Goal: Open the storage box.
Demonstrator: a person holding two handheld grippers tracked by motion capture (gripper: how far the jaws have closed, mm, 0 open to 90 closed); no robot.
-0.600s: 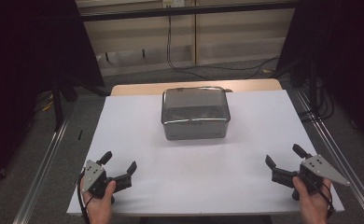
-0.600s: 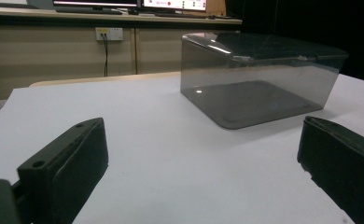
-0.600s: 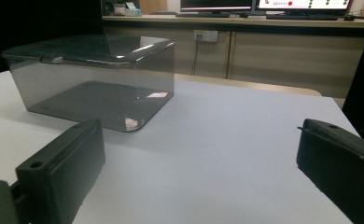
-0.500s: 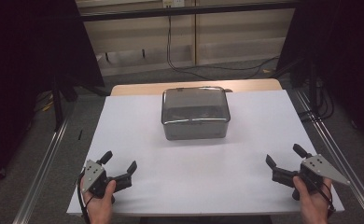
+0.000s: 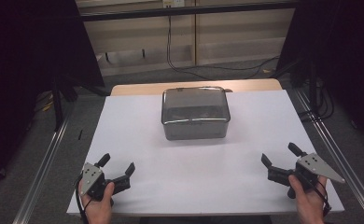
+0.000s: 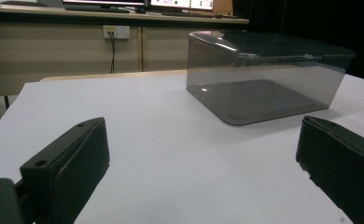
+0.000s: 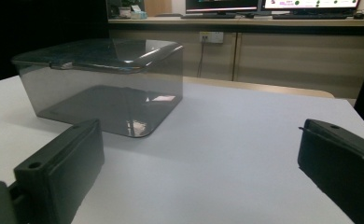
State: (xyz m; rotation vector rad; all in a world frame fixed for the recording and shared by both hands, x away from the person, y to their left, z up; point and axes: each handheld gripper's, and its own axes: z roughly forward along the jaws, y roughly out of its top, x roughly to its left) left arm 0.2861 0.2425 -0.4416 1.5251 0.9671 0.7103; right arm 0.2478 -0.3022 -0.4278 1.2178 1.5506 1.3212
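At the near edge of the white worktop (image 5: 138, 140), the left claw (image 5: 117, 169) and the right claw (image 5: 279, 161) are sitting at opposite corners, each gaping wide with nothing between its 2 jaws. Farther back, the smoky transparent box (image 5: 195, 113) is standing with its lid on, midway across the worktop and well apart from both claws.
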